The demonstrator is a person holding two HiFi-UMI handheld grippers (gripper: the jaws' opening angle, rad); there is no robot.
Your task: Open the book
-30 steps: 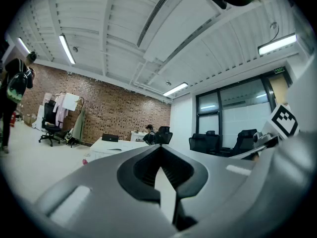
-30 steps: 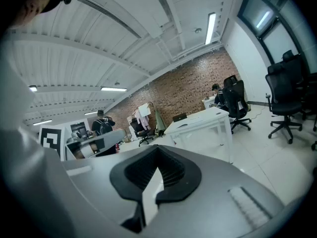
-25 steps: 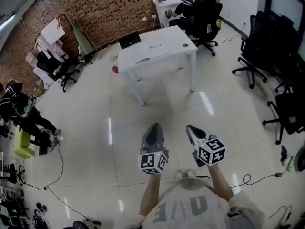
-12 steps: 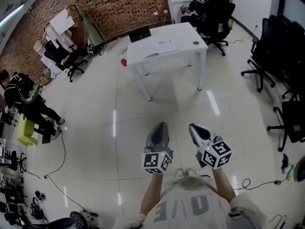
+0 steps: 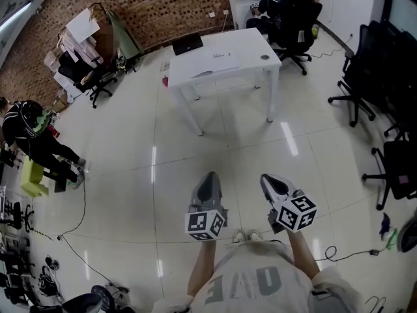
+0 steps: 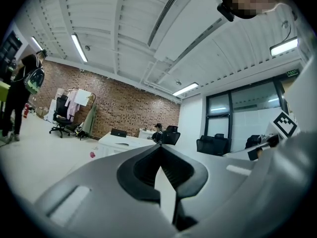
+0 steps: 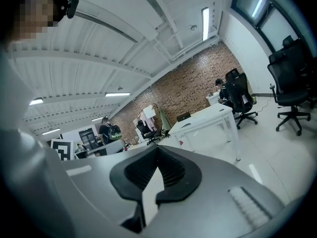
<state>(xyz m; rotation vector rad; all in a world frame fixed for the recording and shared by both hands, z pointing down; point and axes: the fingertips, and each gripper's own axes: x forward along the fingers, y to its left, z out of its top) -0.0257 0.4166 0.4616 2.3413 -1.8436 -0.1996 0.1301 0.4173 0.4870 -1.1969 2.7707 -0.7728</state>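
A white table (image 5: 242, 64) stands across the tiled floor, well ahead of me. It carries a black laptop (image 5: 187, 44), a pale flat item (image 5: 202, 73) and a small dark round object (image 5: 264, 57). From this distance I cannot tell which item is the book. My left gripper (image 5: 209, 177) and right gripper (image 5: 265, 178) are held side by side in front of my chest, pointing toward the table. Both are shut with nothing between the jaws. The left gripper view shows its fingertips (image 6: 160, 145) meeting, and in the right gripper view the right gripper's fingertips (image 7: 157, 148) touch too.
Black office chairs (image 5: 384, 90) line the right side. A person sits at a far desk (image 5: 268, 4). Another person with a backpack (image 5: 26, 132) stands at the left near clutter and floor cables (image 5: 81, 207). A brick wall (image 5: 163, 5) closes the back.
The head view has shifted, so the table now sits a little further up and right in the picture. Both grippers stay shut and side by side, the left one slightly further left.
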